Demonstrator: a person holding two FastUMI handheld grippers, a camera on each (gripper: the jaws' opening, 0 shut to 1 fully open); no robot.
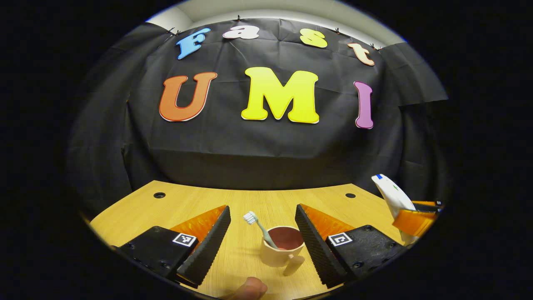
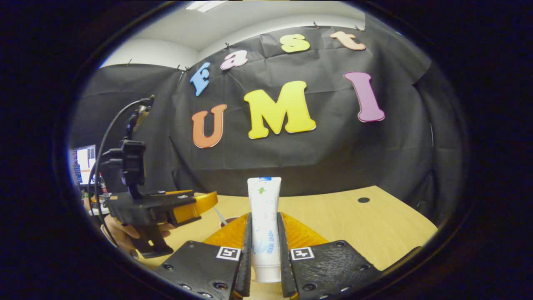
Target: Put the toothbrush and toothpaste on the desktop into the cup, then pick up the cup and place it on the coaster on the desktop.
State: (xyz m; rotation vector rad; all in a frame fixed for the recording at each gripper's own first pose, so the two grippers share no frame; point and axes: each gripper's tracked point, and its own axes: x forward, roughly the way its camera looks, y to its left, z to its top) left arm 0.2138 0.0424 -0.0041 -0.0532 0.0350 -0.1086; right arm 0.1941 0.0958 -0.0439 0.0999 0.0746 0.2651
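Fingers of the left gripper [image 1: 262,237] stand wide apart in the left gripper view, their ribbed black pads angled outward with nothing between them but bare wood and, a little ahead, the cup [image 1: 282,250]. The cup is pale outside and dark red inside, and sits upright on the desk [image 1: 195,200] with its handle turned toward the camera. The toothbrush [image 1: 259,227] already leans in it, bristle head up and tilted to the left; its lower end is hidden inside the cup. A fingertip [image 1: 249,288] pokes in at the bottom edge, cut off. The desk runs clear back to its far edge at the black cloth, with a round cable hole near each far corner and open wood on both sides of the cup. At the right edge of this view the toothpaste [image 1: 393,196] rises tilted, held in the orange fingers of the right gripper [image 1: 414,218], whose body is cut off. In the right gripper view those fingers press on the white tube from both sides, the tube upright, its bottom end hidden between the pads. To the left there, the left gripper hangs above the desk, a hand [image 2: 125,235] partly hidden behind it; the coaster I cannot make out.
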